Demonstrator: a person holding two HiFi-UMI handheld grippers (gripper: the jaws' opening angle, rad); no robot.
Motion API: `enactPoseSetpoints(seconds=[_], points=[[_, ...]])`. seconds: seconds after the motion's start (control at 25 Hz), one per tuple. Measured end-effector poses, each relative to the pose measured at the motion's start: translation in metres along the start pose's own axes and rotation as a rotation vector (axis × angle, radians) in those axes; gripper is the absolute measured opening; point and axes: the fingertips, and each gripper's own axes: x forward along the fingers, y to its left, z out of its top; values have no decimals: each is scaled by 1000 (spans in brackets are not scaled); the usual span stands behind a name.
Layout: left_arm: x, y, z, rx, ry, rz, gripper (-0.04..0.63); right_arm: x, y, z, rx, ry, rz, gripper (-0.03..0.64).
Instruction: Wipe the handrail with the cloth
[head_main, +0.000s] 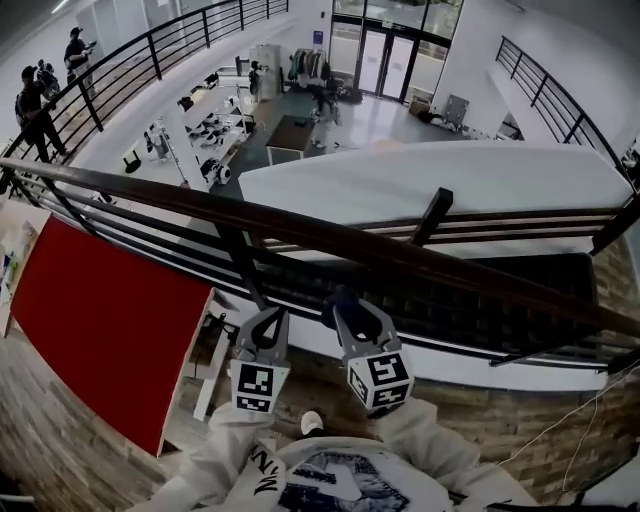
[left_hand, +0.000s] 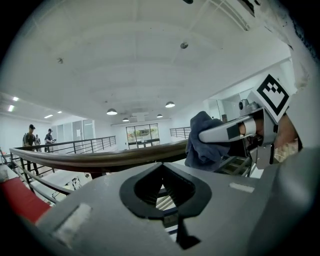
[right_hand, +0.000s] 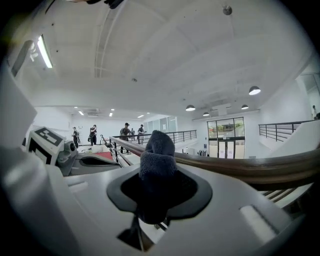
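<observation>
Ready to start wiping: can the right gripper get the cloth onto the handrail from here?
Probably yes. The right gripper is shut on the cloth and sits just short of the handrail, with nothing between them. The left gripper is off to its side, out of the way.

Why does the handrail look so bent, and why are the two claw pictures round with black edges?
Head view: the wide-angle lens bows the handrail into an arc. Left gripper view: a similar lens leaves a black rim; ceiling lamps glare mildly. Right gripper view: black rim again; the cloth, close to the lens, looms dark.
</observation>
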Motion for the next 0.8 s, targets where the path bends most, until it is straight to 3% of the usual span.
enactPoseSetpoints(seconds=[0.48,0.8], points=[[47,121,6,24,-1,120,0,136,37,28,-71,19,82,103],[82,168,-5,-6,26,206,0,205,49,27,-103,60,125,103]])
